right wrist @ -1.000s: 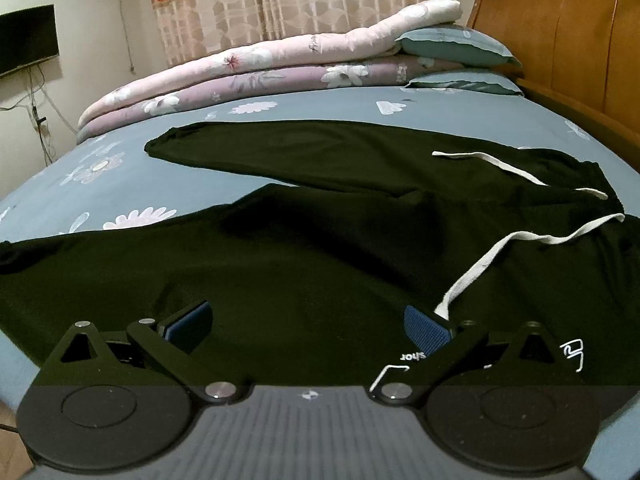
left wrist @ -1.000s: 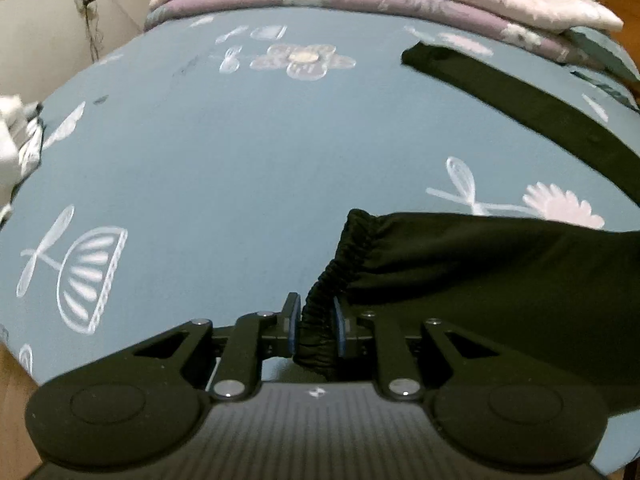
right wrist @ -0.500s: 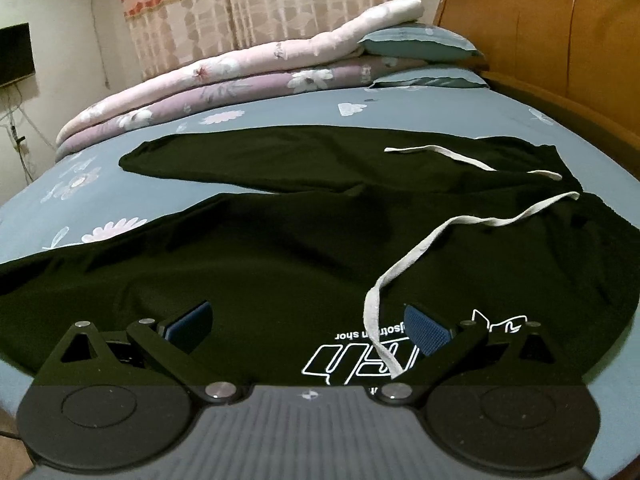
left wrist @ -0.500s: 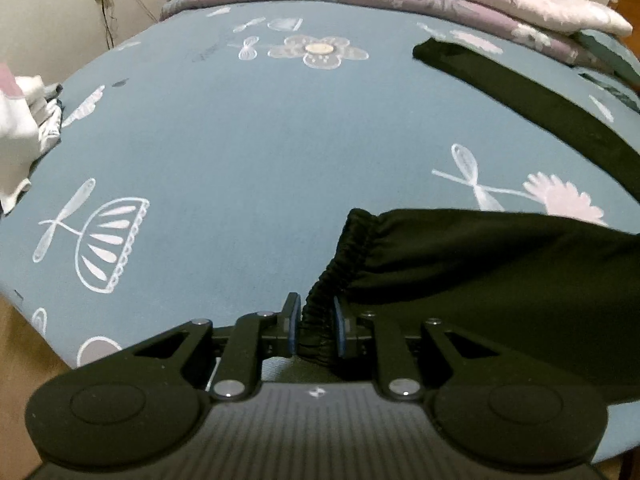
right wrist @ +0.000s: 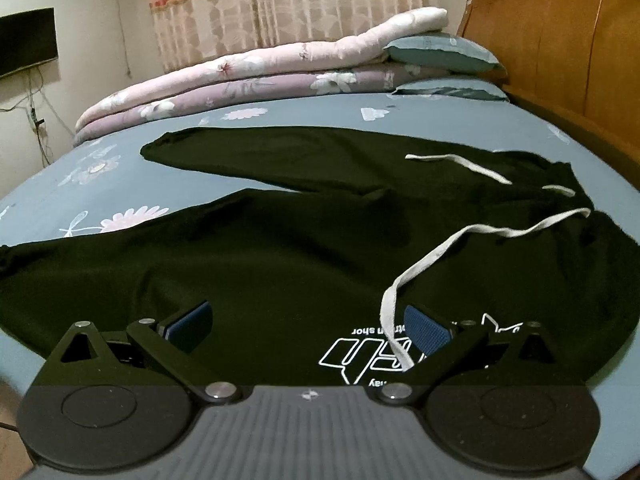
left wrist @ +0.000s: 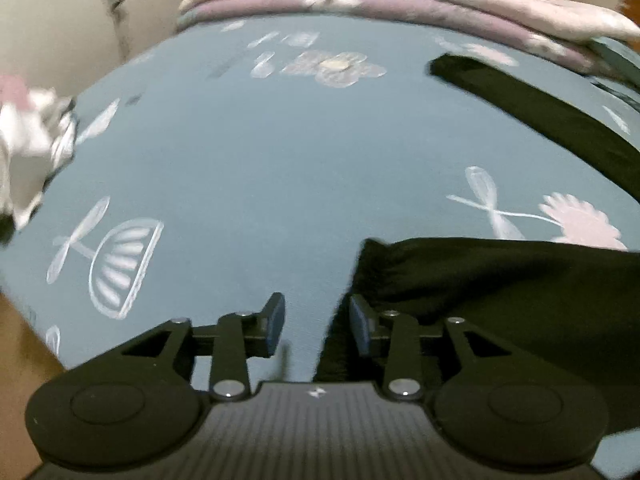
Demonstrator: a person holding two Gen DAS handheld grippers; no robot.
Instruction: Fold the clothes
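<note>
Now the black trousers [right wrist: 280,264] lie spread on the bed [left wrist: 240,168], near cuff [left wrist: 344,320] against my left gripper [left wrist: 316,322], whose jaws are opening, clamping nothing. Right gripper [right wrist: 308,328] hangs apart, empty; its pad could snag the white drawstring [right wrist: 440,252].

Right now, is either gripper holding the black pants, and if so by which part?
Nothing is held. The left gripper is opening beside the elastic cuff of the black pants, pads off it. The right gripper hangs open over the waist.
</note>
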